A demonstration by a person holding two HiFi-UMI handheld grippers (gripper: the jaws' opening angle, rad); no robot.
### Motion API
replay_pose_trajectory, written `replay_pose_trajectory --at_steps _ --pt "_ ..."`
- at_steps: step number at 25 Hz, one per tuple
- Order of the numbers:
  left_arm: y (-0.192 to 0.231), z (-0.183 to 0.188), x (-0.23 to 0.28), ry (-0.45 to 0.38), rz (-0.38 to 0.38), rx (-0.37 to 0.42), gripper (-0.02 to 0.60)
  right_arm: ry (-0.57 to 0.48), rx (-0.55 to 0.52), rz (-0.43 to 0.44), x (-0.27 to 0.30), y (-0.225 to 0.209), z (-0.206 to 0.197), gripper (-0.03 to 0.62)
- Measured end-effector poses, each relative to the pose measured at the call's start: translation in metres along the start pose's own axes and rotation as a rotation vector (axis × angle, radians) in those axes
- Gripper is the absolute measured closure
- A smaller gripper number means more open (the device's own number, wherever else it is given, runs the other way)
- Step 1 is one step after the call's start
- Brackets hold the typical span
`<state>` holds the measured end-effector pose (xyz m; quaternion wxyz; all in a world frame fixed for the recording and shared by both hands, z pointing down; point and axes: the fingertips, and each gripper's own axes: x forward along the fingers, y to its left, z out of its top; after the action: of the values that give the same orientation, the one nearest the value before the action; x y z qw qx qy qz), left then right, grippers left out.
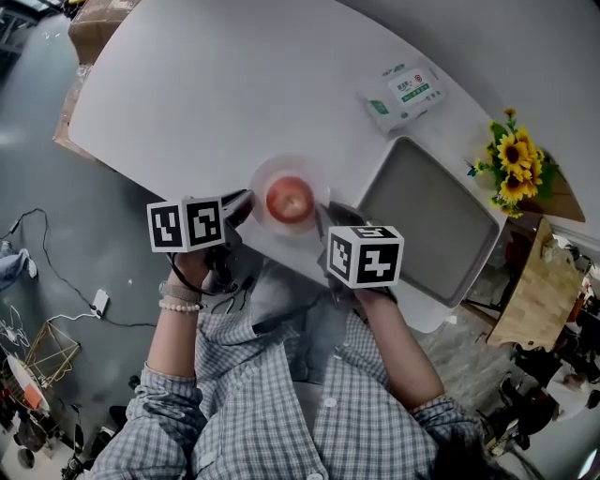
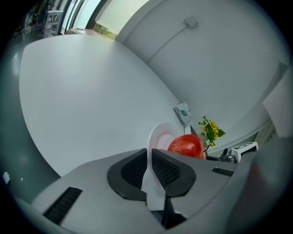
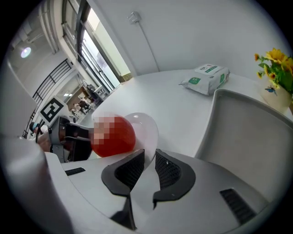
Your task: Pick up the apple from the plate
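A red apple lies in a small white plate at the near edge of the white table. My left gripper is at the plate's left side. In the left gripper view the gripper is shut on the plate's rim, with the apple just beyond. My right gripper is at the plate's right side. In the right gripper view the gripper has its pads closed on the rim of the plate, and the apple is to the left of them.
A grey tray lies right of the plate, close to my right gripper. Behind it is a packet of wipes. Sunflowers and a wooden board stand off the table's right end. A cardboard box is at the far left.
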<state>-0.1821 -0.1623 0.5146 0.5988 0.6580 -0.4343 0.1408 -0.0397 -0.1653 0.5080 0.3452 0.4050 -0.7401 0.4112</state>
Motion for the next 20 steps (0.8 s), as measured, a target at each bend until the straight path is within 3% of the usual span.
replay_pose_trajectory --at_steps 12,20 --pt "0.026 0.0 0.005 0.041 0.023 0.04 0.543 0.121 -0.103 -0.098 0.024 0.01 -0.009 0.511" --pt "0.024 0.005 0.005 0.008 0.014 0.077 0.543 0.129 -0.104 -0.077 0.026 0.013 -0.007 0.51"
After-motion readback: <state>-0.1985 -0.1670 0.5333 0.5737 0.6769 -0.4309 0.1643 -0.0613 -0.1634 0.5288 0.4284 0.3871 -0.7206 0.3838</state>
